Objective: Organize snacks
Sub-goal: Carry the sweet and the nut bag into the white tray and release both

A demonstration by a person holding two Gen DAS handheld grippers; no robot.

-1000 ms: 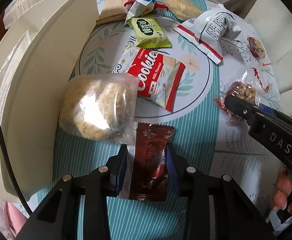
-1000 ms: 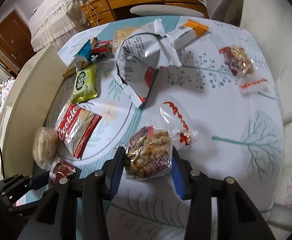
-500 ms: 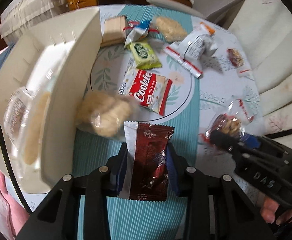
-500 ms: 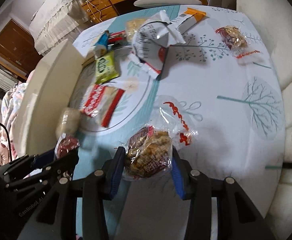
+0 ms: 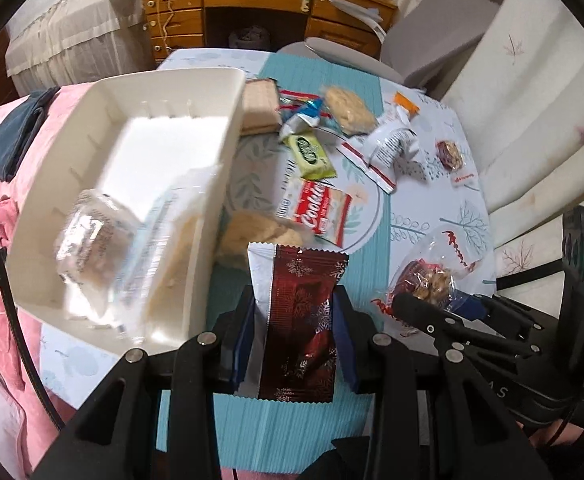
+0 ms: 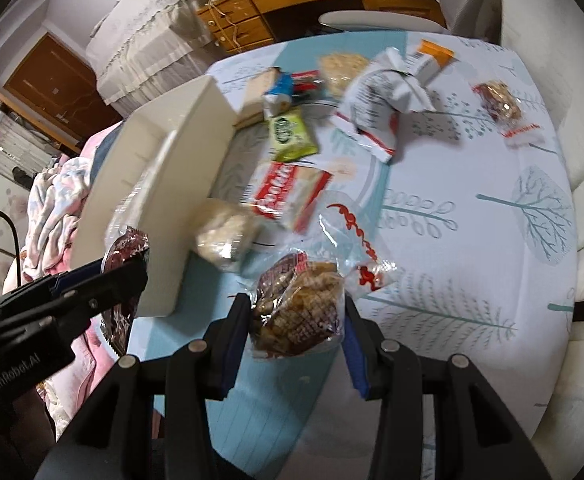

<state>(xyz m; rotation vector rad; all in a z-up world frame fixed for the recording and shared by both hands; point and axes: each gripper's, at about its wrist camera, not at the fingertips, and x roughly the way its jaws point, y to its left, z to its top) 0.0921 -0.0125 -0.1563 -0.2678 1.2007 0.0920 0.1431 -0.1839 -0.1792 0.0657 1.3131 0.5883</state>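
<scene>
My left gripper (image 5: 293,316) is shut on a dark red snowflake packet (image 5: 297,320), held above the table's near edge beside the white bin (image 5: 132,152). My right gripper (image 6: 295,320) is shut on a clear bag of nut clusters (image 6: 297,308), also lifted. The right gripper also shows in the left wrist view (image 5: 431,308), and the left gripper in the right wrist view (image 6: 104,280). The bin (image 6: 188,160) holds clear wrapped snacks (image 5: 92,236). A wrapped round cake (image 6: 224,232) lies next to the bin wall.
On the table (image 6: 471,240) lie a red cookie packet (image 5: 319,212), a green packet (image 5: 309,154), a white crumpled bag (image 5: 391,144), a blue-white wrapper (image 5: 303,114), wafer biscuits (image 5: 258,108), a rice cake (image 5: 347,108) and another nut bag (image 6: 499,102). A wooden dresser (image 5: 252,4) stands behind.
Both grippers have risen well above the table with their packets. The view has widened, and the bin's inside with its wrapped snacks has come into sight.
</scene>
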